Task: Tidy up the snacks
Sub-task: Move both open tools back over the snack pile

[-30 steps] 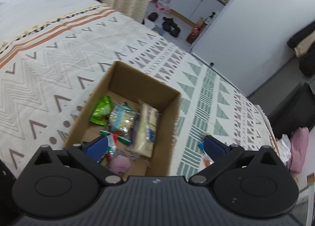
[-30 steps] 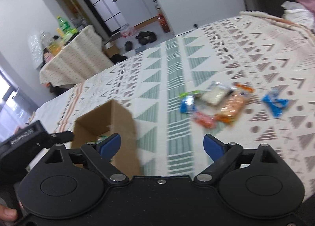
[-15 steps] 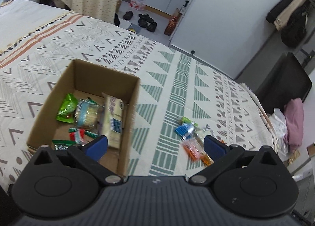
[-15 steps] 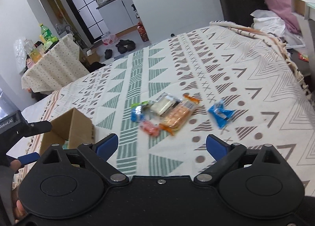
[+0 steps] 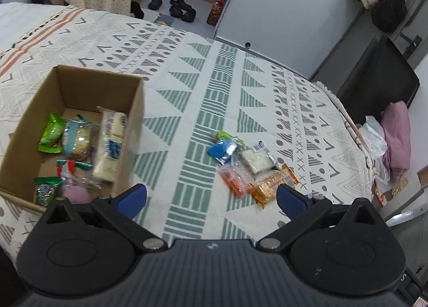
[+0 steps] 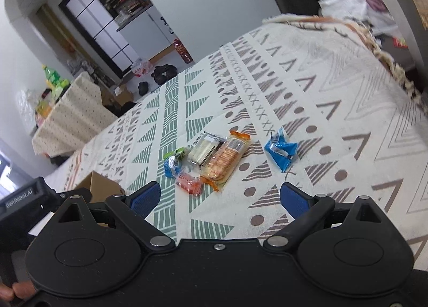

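**Ana:** Since both sets of tongs are spread wide with nothing between them, I'd say we're between picks. The right tongs (image 6: 220,197) hang over the bedspread (image 6: 334,72), tipped down toward the loose snacks.

**Ben:** Nearest to them is the pink-orange sachet (image 6: 189,183), touching the cracker pack (image 6: 224,158). Behind those are the white wafer pack (image 6: 204,146) and a small blue-green packet (image 6: 172,162). The blue packet (image 6: 281,150) lies apart on the right.

**Ana:** And the left tongs (image 5: 211,198), also released, sit between the cardboard box (image 5: 135,120) and that pile.

**Ben:** The box already holds several snacks, one long pale pack (image 5: 110,144) leaning on its wall. Blur hides the labels, so I can't name them.
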Action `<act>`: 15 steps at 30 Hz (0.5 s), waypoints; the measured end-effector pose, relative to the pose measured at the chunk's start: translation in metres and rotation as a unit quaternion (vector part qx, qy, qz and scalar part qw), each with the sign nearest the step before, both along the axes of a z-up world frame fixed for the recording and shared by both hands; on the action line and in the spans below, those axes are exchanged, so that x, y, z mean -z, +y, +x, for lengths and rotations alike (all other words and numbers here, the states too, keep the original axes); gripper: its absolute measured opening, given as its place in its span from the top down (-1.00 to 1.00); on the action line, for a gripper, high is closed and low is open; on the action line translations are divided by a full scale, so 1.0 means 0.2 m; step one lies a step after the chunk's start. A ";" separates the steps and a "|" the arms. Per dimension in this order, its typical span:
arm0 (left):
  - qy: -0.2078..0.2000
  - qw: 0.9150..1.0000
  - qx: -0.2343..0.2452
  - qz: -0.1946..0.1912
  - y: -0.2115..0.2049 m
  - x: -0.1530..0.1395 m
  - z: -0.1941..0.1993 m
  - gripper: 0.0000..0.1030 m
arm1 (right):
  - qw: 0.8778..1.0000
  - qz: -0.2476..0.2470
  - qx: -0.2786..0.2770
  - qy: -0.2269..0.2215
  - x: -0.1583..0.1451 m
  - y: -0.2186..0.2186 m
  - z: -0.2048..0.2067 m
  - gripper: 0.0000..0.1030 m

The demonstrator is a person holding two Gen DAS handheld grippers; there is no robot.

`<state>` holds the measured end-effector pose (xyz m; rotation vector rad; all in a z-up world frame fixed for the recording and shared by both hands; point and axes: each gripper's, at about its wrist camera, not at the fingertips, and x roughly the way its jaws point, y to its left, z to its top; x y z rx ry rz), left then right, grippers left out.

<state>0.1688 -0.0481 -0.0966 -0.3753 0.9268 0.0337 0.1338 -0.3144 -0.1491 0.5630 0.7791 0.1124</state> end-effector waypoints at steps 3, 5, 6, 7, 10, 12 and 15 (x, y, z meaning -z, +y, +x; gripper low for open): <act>0.005 1.000 0.010 0.006 -0.06 0.02 0.02 -0.99 | 1.000 0.019 0.007 0.000 0.03 -0.04 0.01 -0.87; 0.009 1.000 0.014 0.007 -0.09 0.03 0.04 -0.99 | 1.000 0.025 0.015 -0.001 0.04 -0.06 0.02 -0.87; 0.009 1.000 0.015 0.007 -0.10 0.04 0.05 -0.99 | 0.999 0.030 0.019 -0.002 0.04 -0.07 0.03 -0.87; 0.009 1.000 0.018 0.008 -0.12 0.04 0.06 -0.99 | 0.999 0.035 0.023 -0.003 0.05 -0.09 0.03 -0.87; 0.006 1.000 0.025 0.012 -0.16 0.05 0.08 -0.98 | 0.998 0.045 0.033 0.000 0.08 -0.13 0.06 -0.87; 0.006 0.999 0.030 0.014 -0.19 0.06 0.10 -0.95 | 0.998 0.055 0.038 0.009 0.10 -0.15 0.07 -0.87; 0.009 0.999 0.036 0.013 -0.24 0.09 0.14 -0.95 | 0.996 0.067 0.046 0.019 0.13 -0.17 0.09 -0.87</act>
